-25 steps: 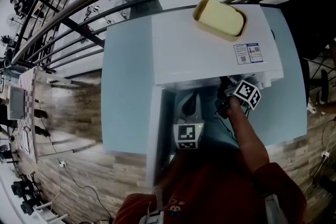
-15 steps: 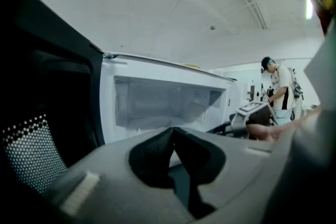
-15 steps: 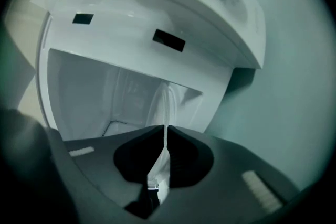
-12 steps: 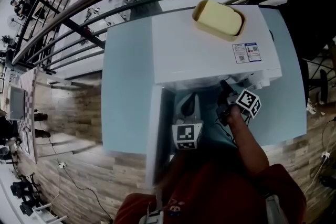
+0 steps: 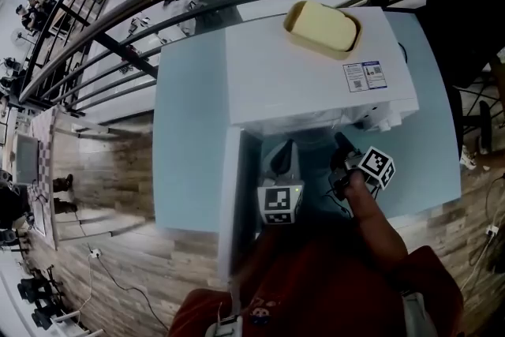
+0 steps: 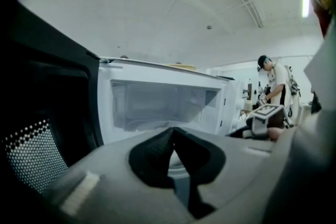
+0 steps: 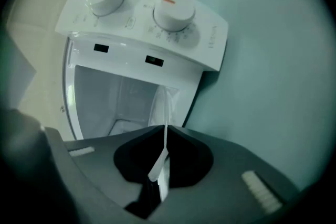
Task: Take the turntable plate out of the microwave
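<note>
The white microwave [image 5: 316,75] stands on a light blue table [image 5: 189,130] with its door [image 5: 230,201] swung open to the left. My right gripper [image 7: 164,131] is shut on the clear glass turntable plate [image 7: 167,107], which shows edge-on as a thin pale sheet between the jaws, just outside the cavity below the control knobs [image 7: 170,13]. In the head view the right gripper [image 5: 341,144] is at the microwave's front right; the plate is hard to make out there. My left gripper [image 5: 286,147] is shut with nothing in it, pointing into the open cavity [image 6: 157,105].
A yellow dish [image 5: 322,28] rests on top of the microwave. The dark inside of the open door [image 6: 42,113] fills the left of the left gripper view. A black railing [image 5: 118,20] runs behind the table. A person [image 6: 275,81] stands far off to the right.
My right gripper has drawn back from the microwave's front toward me, with the plate still in its jaws. The left gripper has stayed put.
</note>
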